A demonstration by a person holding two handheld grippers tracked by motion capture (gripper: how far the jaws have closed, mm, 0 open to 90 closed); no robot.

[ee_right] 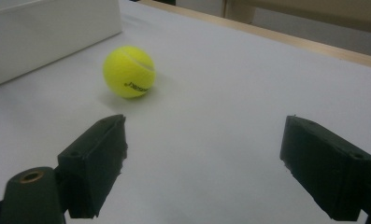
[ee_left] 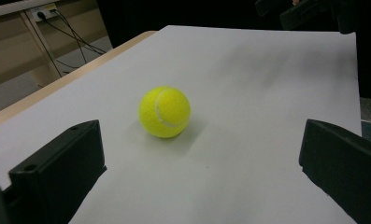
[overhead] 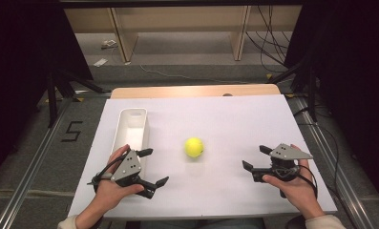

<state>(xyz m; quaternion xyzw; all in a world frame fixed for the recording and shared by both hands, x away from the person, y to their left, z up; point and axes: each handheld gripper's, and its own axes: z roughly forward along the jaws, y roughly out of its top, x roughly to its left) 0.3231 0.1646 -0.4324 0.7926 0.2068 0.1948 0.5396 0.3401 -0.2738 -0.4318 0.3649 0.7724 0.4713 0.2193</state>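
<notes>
Left hand-held gripper [overhead: 150,167]: black body, two blocky black jaws, grey three-cornered top plate with small dark screw heads; black cable trailing at wrist. Right hand-held gripper [overhead: 256,157]: same build, grey plate with dark screws, black cable looping behind hand. Jaw blocks matte black, each with small round hole. Brass-ringed hole at right gripper's jaw base. Light cream sleeve cuffs on both forearms.

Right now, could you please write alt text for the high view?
A yellow tennis ball lies on a white table between two hand-held grippers, the left gripper and the right gripper, both open. A white bin stands at the left.
</notes>
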